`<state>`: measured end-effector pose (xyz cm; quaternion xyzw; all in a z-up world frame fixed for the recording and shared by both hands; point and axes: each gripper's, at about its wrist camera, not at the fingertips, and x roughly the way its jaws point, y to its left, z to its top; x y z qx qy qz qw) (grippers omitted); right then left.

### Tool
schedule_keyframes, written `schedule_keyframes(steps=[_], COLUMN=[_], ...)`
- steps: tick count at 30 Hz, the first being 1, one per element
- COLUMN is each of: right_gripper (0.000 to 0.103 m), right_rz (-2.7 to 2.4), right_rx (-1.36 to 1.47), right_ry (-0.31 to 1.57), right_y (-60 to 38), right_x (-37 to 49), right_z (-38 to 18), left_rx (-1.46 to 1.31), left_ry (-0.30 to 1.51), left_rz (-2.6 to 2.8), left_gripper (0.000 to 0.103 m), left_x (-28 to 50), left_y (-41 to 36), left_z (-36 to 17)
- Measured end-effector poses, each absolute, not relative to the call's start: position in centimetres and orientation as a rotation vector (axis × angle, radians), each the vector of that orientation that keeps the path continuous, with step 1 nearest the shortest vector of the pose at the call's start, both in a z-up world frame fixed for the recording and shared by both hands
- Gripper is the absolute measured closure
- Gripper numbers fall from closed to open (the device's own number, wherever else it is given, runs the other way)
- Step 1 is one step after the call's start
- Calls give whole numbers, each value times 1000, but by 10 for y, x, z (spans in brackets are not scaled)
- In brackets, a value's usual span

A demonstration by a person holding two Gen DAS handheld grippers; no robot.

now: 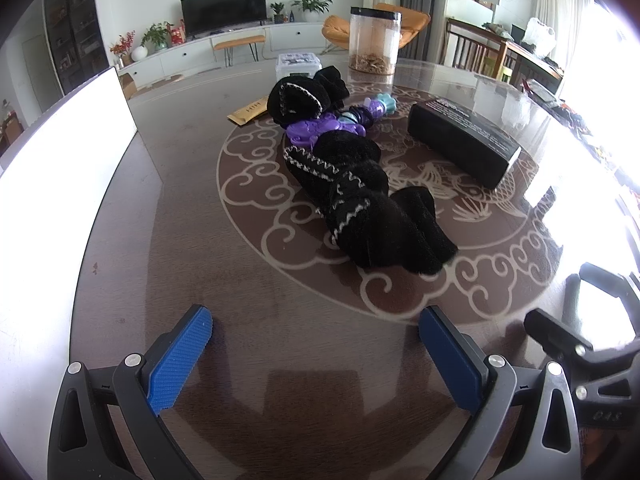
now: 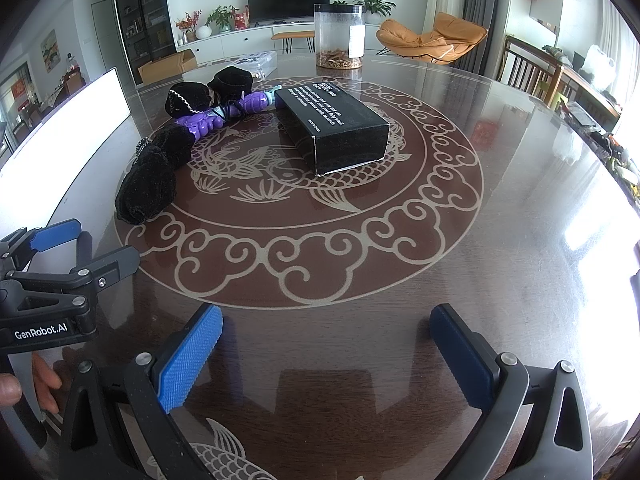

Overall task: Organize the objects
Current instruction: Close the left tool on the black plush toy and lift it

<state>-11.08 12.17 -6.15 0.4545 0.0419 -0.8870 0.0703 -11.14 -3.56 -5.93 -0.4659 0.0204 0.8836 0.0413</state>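
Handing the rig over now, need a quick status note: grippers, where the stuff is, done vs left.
Left hand-held gripper: open, empty, low over the table's near edge.
Right hand-held gripper: open, empty, beside it.
Black fabric pieces lie in a loose row left of the table centre, with a purple toy between them. Black box sits on the centre motif to their right. Clear jar and a clear lidded container stand at the far edge.
Done: nothing visibly sorted.
Left: everything; nearest fabric piece looks easiest for the left.
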Motion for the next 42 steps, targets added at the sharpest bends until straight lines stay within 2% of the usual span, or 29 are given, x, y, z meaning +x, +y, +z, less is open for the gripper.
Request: schedule_keyframes(steps=[7,12,18,23,25,36,38,39,40,42], right_gripper=[0,0,0,0,0,0,0,0,0,0], right_rz=[-2668,-2668,-2668,-2667,-2667,-2666,-2667,-2667,-2667,-2668], right_rx=[1368,1368,1366,1365,1366,1365,1365,1365,1365,1365], right_ry=[126,126,126,125,127,126,127,127,127,128], right_y=[122,122,121,121,121,121,121,121,121,121], right_x=[-111,-111,-111,-112,-112,-112,-112,-112,-112,-112], right_z=[-62,-62,-61,-61,-61,-60,-60,-60,-60,-60], left_rx=[-1505,-1413,-1374,-1547,-1542,-1467,-1419,-1389,-1371,-1360], left_ry=[82,-49,-212,-74,43,99,93,95,107,110], left_rz=[2638,2610,2633,2672,2712,2657,2698,2712,2714,2699], left_gripper=[0,0,0,0,0,0,22,45,63,67], left_x=[-90,-105,-172,-215,-216,-209,-199,-193,-187,-173], left_y=[-44,-43,-29,-17,-11,-15,-21,-24,-25,-31], left_z=[-58,-34,-22,-55,-58,-57,-53,-50,-48,-47])
